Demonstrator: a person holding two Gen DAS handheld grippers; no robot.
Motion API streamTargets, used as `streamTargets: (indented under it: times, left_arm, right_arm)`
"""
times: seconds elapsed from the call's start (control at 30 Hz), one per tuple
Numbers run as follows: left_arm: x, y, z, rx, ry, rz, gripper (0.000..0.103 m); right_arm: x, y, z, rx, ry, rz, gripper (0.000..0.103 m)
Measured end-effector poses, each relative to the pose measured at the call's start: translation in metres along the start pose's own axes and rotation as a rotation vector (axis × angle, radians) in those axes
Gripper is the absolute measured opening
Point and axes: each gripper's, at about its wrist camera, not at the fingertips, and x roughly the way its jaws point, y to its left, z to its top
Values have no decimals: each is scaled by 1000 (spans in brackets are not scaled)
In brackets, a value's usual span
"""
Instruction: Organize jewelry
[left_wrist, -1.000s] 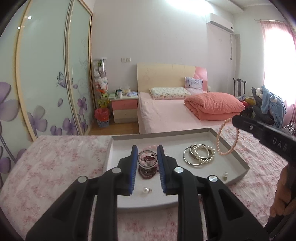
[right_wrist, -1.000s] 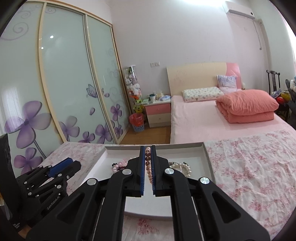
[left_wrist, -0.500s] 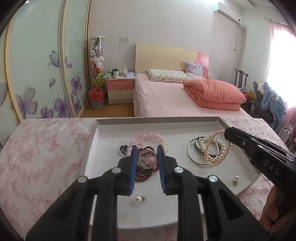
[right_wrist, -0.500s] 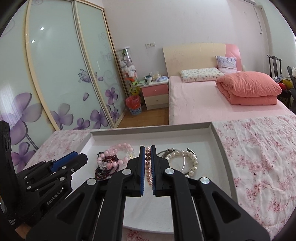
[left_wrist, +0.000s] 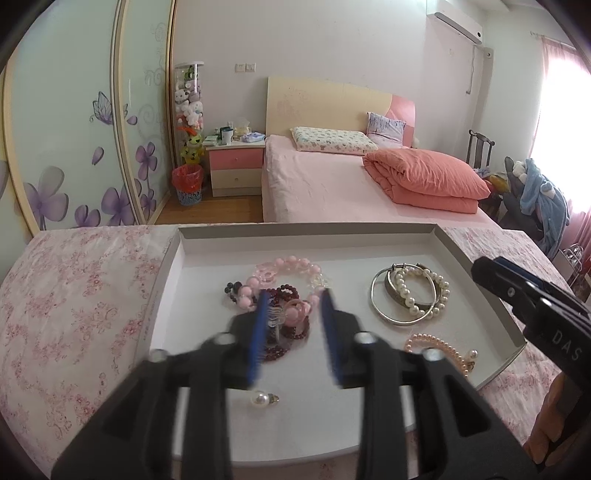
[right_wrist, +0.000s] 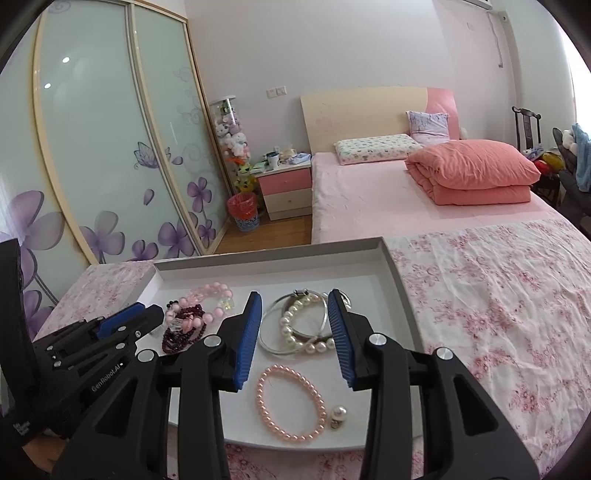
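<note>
Hard to see: the left gripper (left_wrist: 293, 325) is blurry in its own view, and its fingers (left_wrist: 258, 328) hide part of the dark red bead bracelet (left_wrist: 284, 338). The right gripper's arm covers one end of the peach pearl bracelet (right_wrist: 290, 402) in the left view.
Cut off: only the edge of a hand (left_wrist: 554, 424) shows at the right border of the left view.
Writing: "DAS" on the right gripper (right_wrist: 295, 332) body, and "GenRobot.AI" on the left gripper body in the right view.
Tray: a flat grey tray (right_wrist: 399, 291) sits on the worktop (right_wrist: 498, 314) with its pink flower cloth – all the jewelry lies inside it.
In the tray, left side: a pink bead bracelet (left_wrist: 291, 267) with the dark red one.
In the tray, right side: silver bangles (right_wrist: 295, 325) with a white pearl bracelet (right_wrist: 295, 328) lying on them.
In the tray, front: the peach pearl bracelet lies flat, just beside a pearl earring (right_wrist: 338, 415). Another pearl earring (left_wrist: 263, 398) lies near the front edge.
Left fingers: they have just been opening, part way apart – the red beads sit between them, not squeezed.
Right fingers: they have just been opening too, holding nothing, above the peach bracelet.
</note>
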Motion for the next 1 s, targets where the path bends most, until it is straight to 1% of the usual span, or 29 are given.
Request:
streamTargets:
  times: [0.03,0.17,0.27,0.33,0.4,0.53,0.6,0.67,0.73,0.83,0.9,0.93,1.0]
  left_arm:
    - [-2,1,0,-5,-7,2,45]
    - [-11,8,2,-21,-21,17,48]
    - [-21,16,4,-41,-37,33,52]
    - [-30,23,4,-57,-50,50,55]
    - [-41,31,3,-65,-60,66,57]
    - [-69,47,-5,-71,-80,103,64]
    - [-82,53,-10,-80,-84,116,68]
    - [-99,60,-18,-97,-87,128,73]
    - [-112,66,-23,-118,-95,130,82]
    - [-135,70,-34,-140,-106,115,91]
    - [-148,69,-41,-143,-120,109,96]
    - [-156,68,-45,-141,-129,104,98]
    - [-169,63,-50,-130,-151,98,99]
  right_arm:
    - [-2,-1,-1,2,-1,-1,39]
    - [-7,-2,-2,-3,-8,-9,45]
    - [-12,-1,-2,-7,-8,-6,45]
    - [-17,1,-3,-9,-9,-2,45]
    - [-24,2,-4,-12,-12,3,49]
    - [-41,6,-9,-19,-17,11,53]
    - [-52,7,-12,-23,-20,20,60]
    - [-65,10,-17,-31,-29,26,64]
    - [-77,13,-20,-37,-40,31,70]
    - [-98,18,-26,-54,-63,47,78]
    - [-111,21,-31,-64,-86,51,88]
    - [-119,23,-34,-70,-101,54,90]
    - [-132,27,-38,-80,-124,55,98]
